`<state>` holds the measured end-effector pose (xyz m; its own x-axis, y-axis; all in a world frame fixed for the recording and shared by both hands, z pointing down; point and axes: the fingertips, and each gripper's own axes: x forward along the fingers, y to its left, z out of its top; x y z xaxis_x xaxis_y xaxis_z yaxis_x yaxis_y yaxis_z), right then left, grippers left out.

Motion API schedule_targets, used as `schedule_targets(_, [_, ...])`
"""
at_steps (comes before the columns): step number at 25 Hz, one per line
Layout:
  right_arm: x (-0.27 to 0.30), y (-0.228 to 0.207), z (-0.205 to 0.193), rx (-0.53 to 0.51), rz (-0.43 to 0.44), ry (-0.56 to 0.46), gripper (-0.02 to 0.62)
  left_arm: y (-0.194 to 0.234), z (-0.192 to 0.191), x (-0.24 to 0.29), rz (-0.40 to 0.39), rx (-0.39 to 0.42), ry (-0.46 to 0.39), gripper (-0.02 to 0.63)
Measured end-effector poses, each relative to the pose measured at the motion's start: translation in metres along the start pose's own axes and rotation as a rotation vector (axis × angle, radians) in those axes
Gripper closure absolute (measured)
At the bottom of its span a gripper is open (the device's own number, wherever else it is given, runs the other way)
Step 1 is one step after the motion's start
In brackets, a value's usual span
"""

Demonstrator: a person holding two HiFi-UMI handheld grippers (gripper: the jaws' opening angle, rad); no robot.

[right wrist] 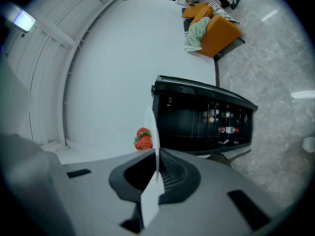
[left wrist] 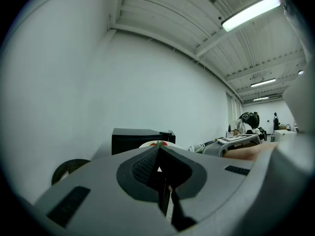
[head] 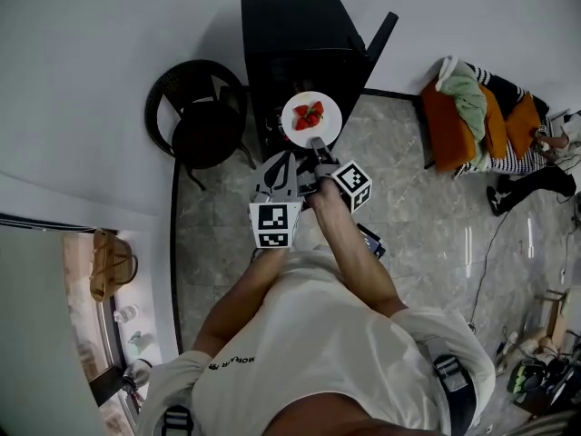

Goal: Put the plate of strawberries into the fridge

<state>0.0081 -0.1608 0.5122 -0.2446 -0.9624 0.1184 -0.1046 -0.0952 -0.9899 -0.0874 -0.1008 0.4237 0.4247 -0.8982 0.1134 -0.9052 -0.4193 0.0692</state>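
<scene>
One plate (head: 332,116), white and round, hangs in the air just in front of the open front of the one black fridge (head: 300,48). It rests on no surface. My right claw (right wrist: 156,156) has it pinched by the near rim, with the jaws closed down on the thin edge. In the right gripper view the plate shows edge-on between them.

The strawberries (head: 309,114) sit in one red cluster near the middle of the plate. I make out about three, but they are too bunched to count for sure.

My left claw (left wrist: 159,156) is just beside the right one, on its left. Its jaws are pressed together with nothing between them.

Each claw carries one marker cube, so there are two: the right cube (head: 352,184) and the left cube (head: 275,224).

The fridge's one door (head: 381,36) stands swung out at its right corner. A few bottles (right wrist: 224,129) show on a shelf inside, too small to count.

One black round chair (head: 201,121) stands left of the fridge. One orange chair (head: 451,125), heaped with clothes, stands to its right, with a person in a striped top (head: 513,157) beside it.
</scene>
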Motion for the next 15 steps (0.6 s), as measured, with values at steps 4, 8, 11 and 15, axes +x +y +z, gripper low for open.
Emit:
schedule_targets(4, [0.000, 0.001, 0.000, -0.007, -0.004, -0.011, 0.577, -0.002, 0.006, 0.003, -0.017, 0.003, -0.014, 0.603])
schedule_targets(8, [0.010, 0.004, 0.010, -0.012, -0.003, -0.012, 0.576, -0.007, 0.007, 0.015, -0.026, 0.013, -0.010, 0.603])
schedule_targets(11, [0.018, 0.002, 0.016, -0.004, -0.008, -0.007, 0.576, -0.002, 0.007, 0.026, -0.011, 0.004, -0.008, 0.603])
schedule_targets(15, [0.028, -0.004, 0.027, 0.016, -0.016, -0.003, 0.577, 0.000, 0.006, 0.042, 0.008, 0.009, 0.001, 0.603])
